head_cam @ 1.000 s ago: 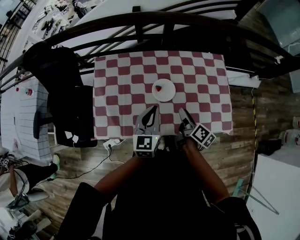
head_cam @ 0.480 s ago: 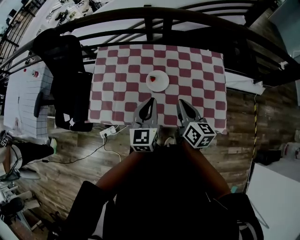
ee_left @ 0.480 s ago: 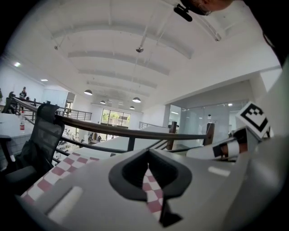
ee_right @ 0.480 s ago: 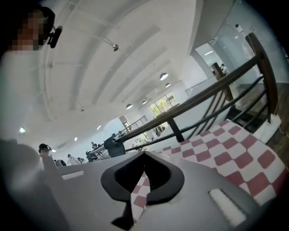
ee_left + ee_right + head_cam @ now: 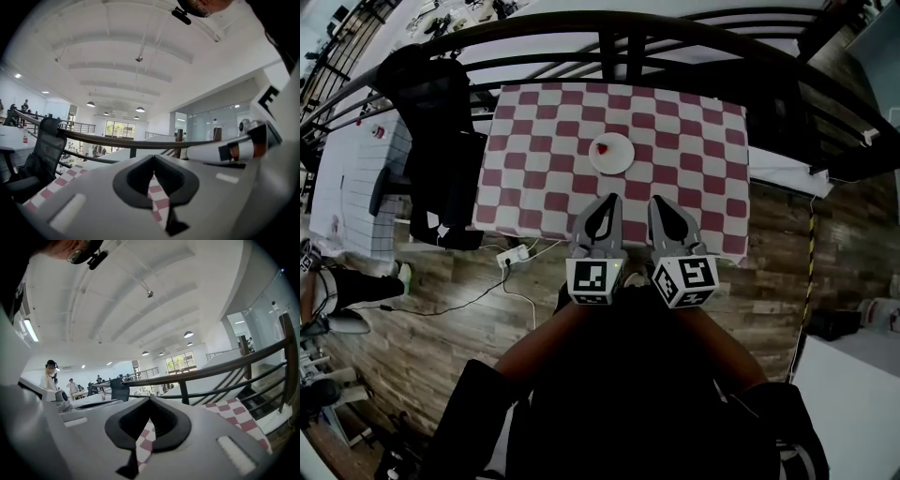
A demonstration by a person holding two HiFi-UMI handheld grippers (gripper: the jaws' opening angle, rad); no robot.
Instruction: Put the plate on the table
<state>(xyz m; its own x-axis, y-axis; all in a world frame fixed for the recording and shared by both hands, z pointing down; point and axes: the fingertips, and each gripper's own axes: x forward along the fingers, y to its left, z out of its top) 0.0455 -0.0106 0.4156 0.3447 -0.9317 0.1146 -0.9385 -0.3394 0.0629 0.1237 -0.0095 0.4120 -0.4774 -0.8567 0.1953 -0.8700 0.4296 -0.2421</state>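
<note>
1. Red bit (image 5: 603, 147) on plate (image 5: 617, 159): too small to tell what it is.
2. Railing (image 5: 628, 42) crosses and hides the table's (image 5: 694, 131) far edge.
3. Hands hidden under marker cubes of left gripper (image 5: 604, 200) and right gripper (image 5: 660, 200).
4. Both gripper views: own jaws block the table, and only a checked sliver shows.
5. Jacket (image 5: 427, 103) covers most of chair (image 5: 445, 211).
6. Leg (image 5: 347, 286) cut off at left edge.

- No words, numbers or brand names can be read anywhere.
- The left cube (image 5: 593, 280), behind the left gripper (image 5: 602, 201) claw, carries a black-and-white square marker: a pattern, not letters.
- The right cube (image 5: 685, 278), behind the right gripper (image 5: 662, 201) claw, carries the same kind of marker.
</note>
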